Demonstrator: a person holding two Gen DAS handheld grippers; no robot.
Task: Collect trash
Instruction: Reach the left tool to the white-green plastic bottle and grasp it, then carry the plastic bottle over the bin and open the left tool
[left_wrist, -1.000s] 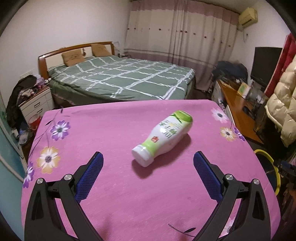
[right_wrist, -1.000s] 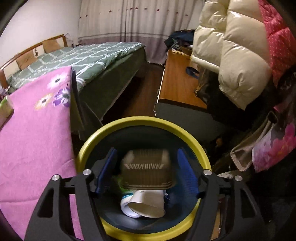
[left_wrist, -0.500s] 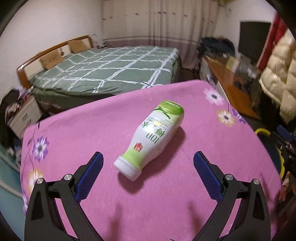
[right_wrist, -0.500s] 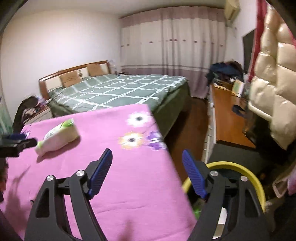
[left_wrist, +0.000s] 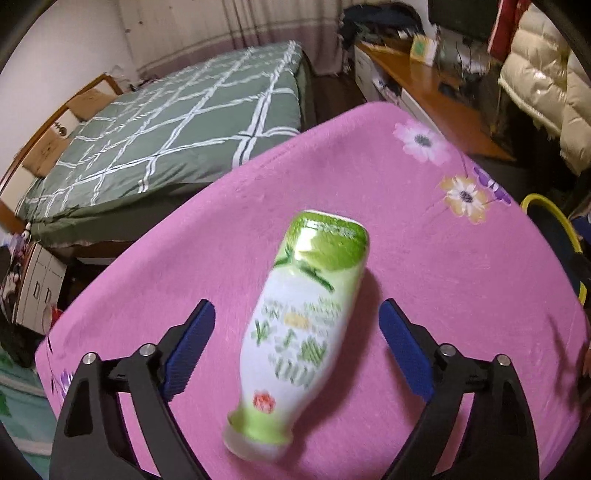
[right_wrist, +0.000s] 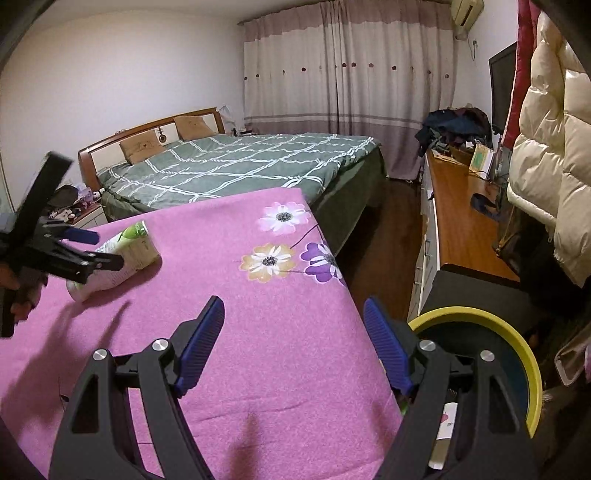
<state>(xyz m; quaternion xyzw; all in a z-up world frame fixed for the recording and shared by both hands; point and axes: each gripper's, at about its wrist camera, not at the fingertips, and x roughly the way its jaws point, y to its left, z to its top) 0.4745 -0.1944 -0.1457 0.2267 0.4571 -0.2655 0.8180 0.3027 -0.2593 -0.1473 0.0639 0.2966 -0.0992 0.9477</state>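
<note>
A white and green plastic bottle lies on its side on the pink flowered tablecloth, cap end toward me. My left gripper is open, its blue pads on either side of the bottle and apart from it. The right wrist view shows the bottle at the far left with the left gripper around it. My right gripper is open and empty above the table's right edge, beside the yellow-rimmed trash bin, which holds some trash.
A bed with a green checked cover stands beyond the table. A wooden desk and hanging puffy coats line the right side. The bin's rim shows past the table's right edge in the left wrist view.
My left gripper has moved forward so the bottle now lies between its pads. My right gripper has swung up from over the bin to the table's edge, open throughout.
</note>
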